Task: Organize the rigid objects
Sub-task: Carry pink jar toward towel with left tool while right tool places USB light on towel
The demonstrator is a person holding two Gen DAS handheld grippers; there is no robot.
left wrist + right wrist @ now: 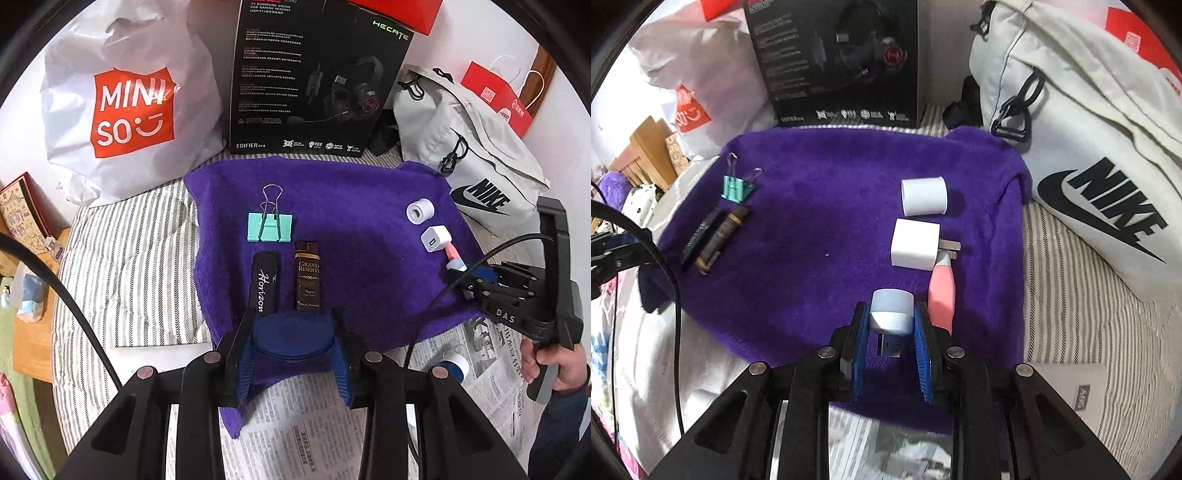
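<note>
A purple cloth (351, 258) carries the sorted items. On its left lie a teal binder clip (269, 227), a black "Horizon" bar (264, 280) and a brown "Grand Reserve" bar (307, 275). On its right sit a white roll (924, 195), a white charger cube (916, 243) and a pink stick (942, 291). My left gripper (293, 325) is shut on a dark blue oval case (291, 336) just in front of the two bars. My right gripper (890, 310) is shut on a pale USB light (889, 310), low over the cloth beside the pink stick.
A white Miniso bag (125, 107), a black headset box (314, 81) and a grey Nike bag (472, 147) line the far side. A red paper bag (498, 99) stands behind. Newspaper (295, 424) lies in front, with a small blue-white roll (456, 363) on it.
</note>
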